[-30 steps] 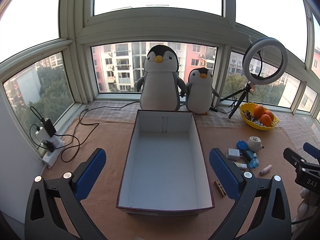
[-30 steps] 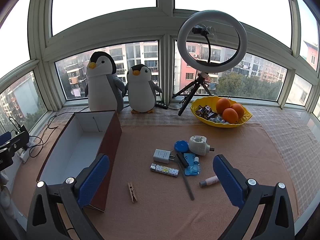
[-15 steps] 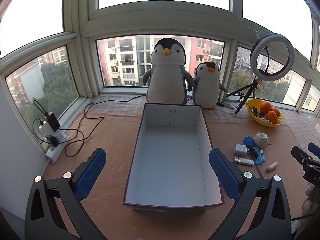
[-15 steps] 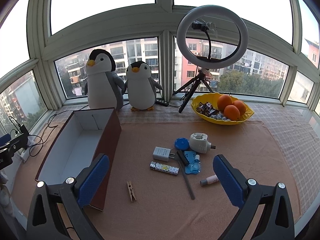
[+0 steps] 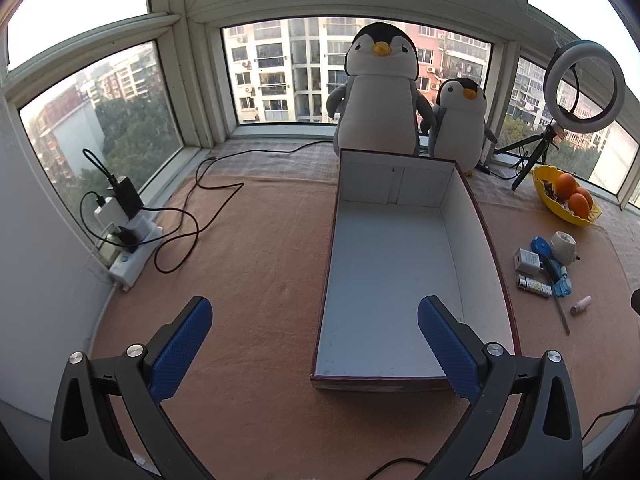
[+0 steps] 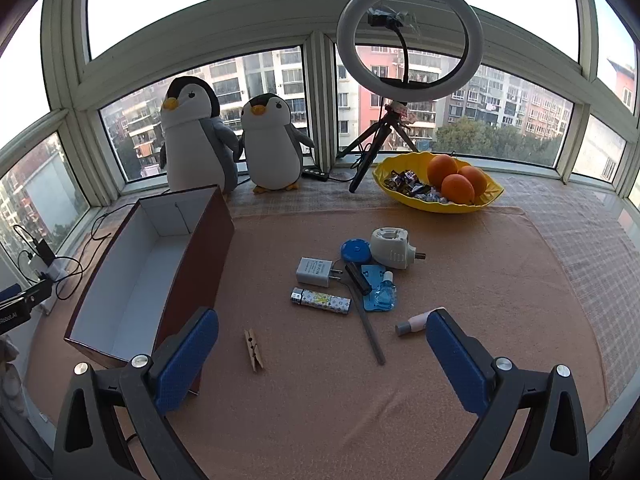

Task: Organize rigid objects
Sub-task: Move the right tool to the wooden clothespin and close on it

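Both your left gripper (image 5: 314, 340) and right gripper (image 6: 322, 350) are wide open and empty, the small things (image 6: 344, 276) lie crowded right of the empty box (image 6: 132, 280), so a careless grasp can catch two together

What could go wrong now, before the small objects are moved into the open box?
The thin grey metal file lies flat on the orange cloth, so the open right gripper may slip on it. The blue bottle, black stick and blue round lid crowd together; one grasp may disturb its neighbours.
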A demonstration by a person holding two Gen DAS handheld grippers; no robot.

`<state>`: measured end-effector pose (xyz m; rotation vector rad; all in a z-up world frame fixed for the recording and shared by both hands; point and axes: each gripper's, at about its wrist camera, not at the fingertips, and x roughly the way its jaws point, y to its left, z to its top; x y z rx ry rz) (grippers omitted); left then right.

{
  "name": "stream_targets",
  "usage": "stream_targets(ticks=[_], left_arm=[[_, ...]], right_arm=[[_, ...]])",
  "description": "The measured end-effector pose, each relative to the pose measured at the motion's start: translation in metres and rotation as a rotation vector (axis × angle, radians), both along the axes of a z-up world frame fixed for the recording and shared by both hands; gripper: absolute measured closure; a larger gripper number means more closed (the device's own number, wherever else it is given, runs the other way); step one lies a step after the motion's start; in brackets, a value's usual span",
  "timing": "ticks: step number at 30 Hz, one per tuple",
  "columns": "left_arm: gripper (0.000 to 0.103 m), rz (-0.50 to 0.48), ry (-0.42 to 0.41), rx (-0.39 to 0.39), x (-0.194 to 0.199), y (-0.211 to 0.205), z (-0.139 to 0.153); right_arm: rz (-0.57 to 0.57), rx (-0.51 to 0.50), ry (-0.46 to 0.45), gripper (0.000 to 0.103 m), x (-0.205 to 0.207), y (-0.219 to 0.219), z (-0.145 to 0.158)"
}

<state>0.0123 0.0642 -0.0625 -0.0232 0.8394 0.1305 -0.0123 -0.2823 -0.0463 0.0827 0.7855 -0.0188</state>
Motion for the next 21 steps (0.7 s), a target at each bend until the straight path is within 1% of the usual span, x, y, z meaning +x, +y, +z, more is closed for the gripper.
stream_targets(ticks=[6,10,15,18,20,21], left_arm=[[0.001,-0.010,0.044,-0.007,0.004,0.009,-0.016],[0.001,-0.018,0.067,0.003,0.014,0.010,-0.027],[0.001,-0.037,0.106,0.010,0.036,0.008,-0.045],[0.001,-0.050,0.132,-0.003,0.045,0.007,-0.055],[0.004,-0.057,0.145,-0.001,0.049,0.006,-0.059],[0.005,-0.059,0.151,0.002,0.051,0.006,-0.062]], right_arm=[[0.008,0.000,0.022,0.001,-0.002,0.004,-0.013],[0.014,-0.013,0.046,0.001,0.002,0.008,-0.024],[0.051,-0.082,0.123,0.001,0.018,0.022,-0.052],[0.090,-0.109,0.164,0.001,0.029,0.033,-0.069],[0.113,-0.105,0.188,0.001,0.037,0.040,-0.079],[0.124,-0.101,0.202,0.003,0.041,0.043,-0.084]])
